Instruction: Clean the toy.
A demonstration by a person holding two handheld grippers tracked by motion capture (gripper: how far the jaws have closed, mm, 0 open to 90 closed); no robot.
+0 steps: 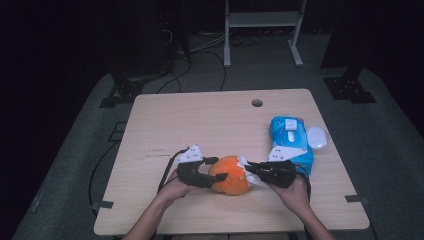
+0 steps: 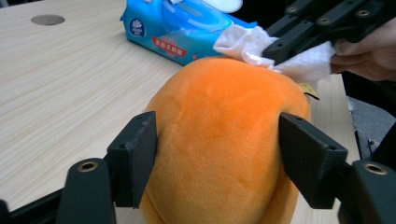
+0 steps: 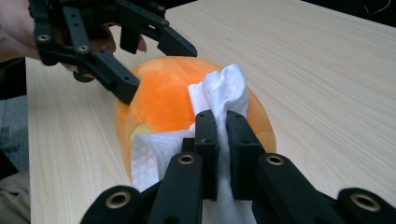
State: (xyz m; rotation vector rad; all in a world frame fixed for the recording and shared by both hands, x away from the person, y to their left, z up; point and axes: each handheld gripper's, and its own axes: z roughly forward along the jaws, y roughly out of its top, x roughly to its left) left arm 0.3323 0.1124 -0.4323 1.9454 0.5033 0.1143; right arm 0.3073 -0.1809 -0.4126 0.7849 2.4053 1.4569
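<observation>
An orange plush ball [image 1: 230, 175] rests on the wooden table [image 1: 200, 120] near its front edge. My left gripper [image 1: 219, 168] comes at it from the left. In the left gripper view its two pads [image 2: 135, 154] press into opposite sides of the orange plush ball [image 2: 219, 140]. My right gripper [image 1: 250, 171] approaches from the right, shut on a crumpled white wipe [image 3: 224, 88]. The white wipe [image 2: 243, 44] lies against the plush's upper right side. In the right gripper view the left gripper [image 3: 156, 69] straddles the far side of the plush [image 3: 163, 98].
A blue pack of wet wipes [image 1: 290, 137] lies just behind the right hand, with a white oval lid [image 1: 317, 136] beside it near the table's right edge. A round cable hole [image 1: 257, 103] sits at the far edge. Bare tabletop stretches behind and left of the plush.
</observation>
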